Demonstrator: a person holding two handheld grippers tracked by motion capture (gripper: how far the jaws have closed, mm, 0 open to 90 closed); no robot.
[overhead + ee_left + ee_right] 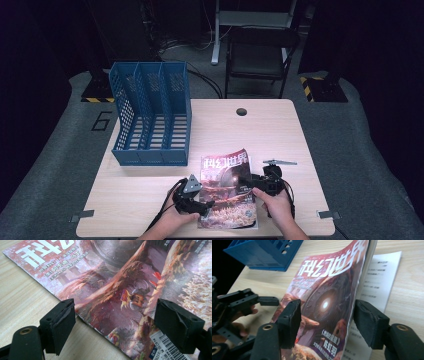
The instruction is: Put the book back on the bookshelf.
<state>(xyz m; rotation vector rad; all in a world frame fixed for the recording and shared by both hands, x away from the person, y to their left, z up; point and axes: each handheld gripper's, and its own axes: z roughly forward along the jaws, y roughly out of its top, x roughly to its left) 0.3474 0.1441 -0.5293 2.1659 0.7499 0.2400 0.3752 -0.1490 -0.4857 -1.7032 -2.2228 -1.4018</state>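
Between the right gripper's (324, 322) pads stands the lifted right edge of the magazine (324, 302); the jaws straddle the raised cover and pages but gaps show on both sides, so nothing is clamped yet. Beyond that far jaw, a white inner page (379, 280) lies flat on the table (409, 290). Across the cover, the left gripper (115, 320) hangs unclenched over the magazine's left edge and lower corner, one jaw above bare wood, the other above the barcode (167, 347), gripping nothing. Farther off, beyond the left gripper, the blue file rack (150, 115) stands at the table's back.

The step in hand looks like taking hold of the magazine to lift it. To do it well, the right jaws should probably close on the whole thickness, loose page included, deep enough not to slip, while the left gripper steadies the other edge so the spine does not slide.
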